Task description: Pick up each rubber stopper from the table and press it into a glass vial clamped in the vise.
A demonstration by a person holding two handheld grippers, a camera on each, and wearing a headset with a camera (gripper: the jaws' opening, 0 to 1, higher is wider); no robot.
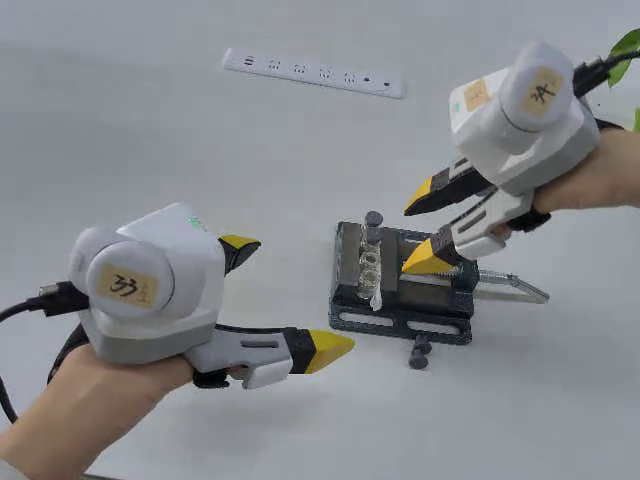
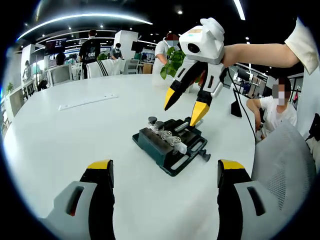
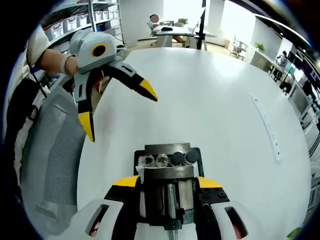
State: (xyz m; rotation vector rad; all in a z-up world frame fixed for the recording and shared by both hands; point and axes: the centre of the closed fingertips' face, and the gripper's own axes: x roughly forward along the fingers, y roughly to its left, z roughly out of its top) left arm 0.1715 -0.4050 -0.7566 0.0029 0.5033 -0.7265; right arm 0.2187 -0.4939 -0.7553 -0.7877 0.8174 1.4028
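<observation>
A dark vise (image 1: 400,310) stands on the white table and clamps a row of glass vials (image 1: 369,268). In the right gripper view two vials (image 3: 155,160) are open-topped and two carry dark stoppers (image 3: 183,157). Two loose grey rubber stoppers (image 1: 419,353) lie on the table just in front of the vise. My right gripper (image 1: 413,237) hovers open over the vise's right side, with nothing between its yellow tips. My left gripper (image 1: 290,295) is held open and empty to the left of the vise, a short way off. Seen along the left gripper's jaws, the vise (image 2: 170,145) is ahead with the right gripper (image 2: 183,112) above it.
A white power strip (image 1: 313,72) lies at the far side of the table. The vise's screw handle (image 1: 515,287) sticks out to the right. Green leaves (image 1: 625,45) show at the top right corner. Chairs and people are beyond the table's edge.
</observation>
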